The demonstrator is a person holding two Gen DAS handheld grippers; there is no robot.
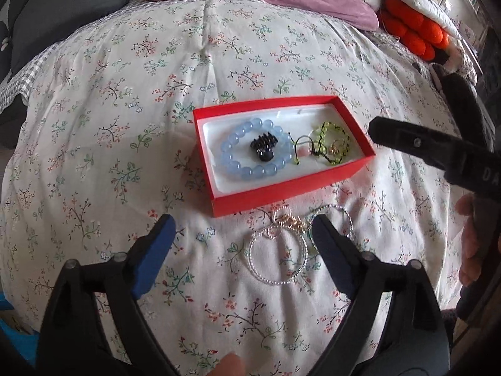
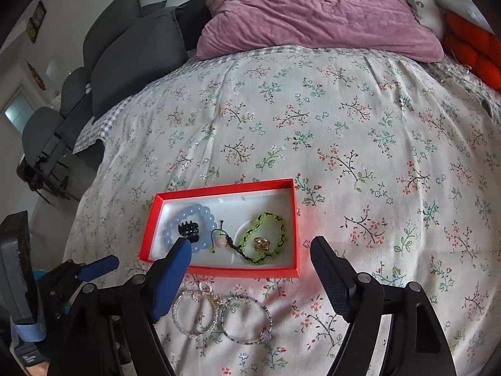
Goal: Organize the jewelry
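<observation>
Left wrist view first: the left gripper [image 1: 241,228] has its blue-padded jaws spread wide with nothing pinched between them. It hangs over a floral bedspread [image 1: 125,125]. Just past the fingertips sits a red box [image 1: 281,188] with a white lining. Inside it there's a pale blue bead bracelet [image 1: 227,153] with a small black hair claw [image 1: 264,148] lying in its middle, and next to that a green-and-black braided bracelet [image 1: 332,139] with a little gold ring [image 1: 336,149] inside its loop. On the bedspread right in front of the box, outside it, lies a clear beaded hoop bracelet [image 1: 277,257]. It's tangled up with a gold chain piece [image 1: 289,221] and a second hoop that's partly behind the right-hand finger. One black finger of the right gripper [image 1: 404,139] pokes in from the right edge; from here I can't tell how its jaws stand.

Right wrist view: the right gripper [image 2: 250,244] is also wide open and empty, with its left finger overlapping the near-left corner of the red box [image 2: 219,271]. The clear hoop [image 2: 195,313] and a dark multicolour beaded hoop bracelet [image 2: 247,319] lie side by side on the bedspread, between the two fingers and close to the camera. A pink pillow [image 2: 313,15] sits at the far end of the bed.
</observation>
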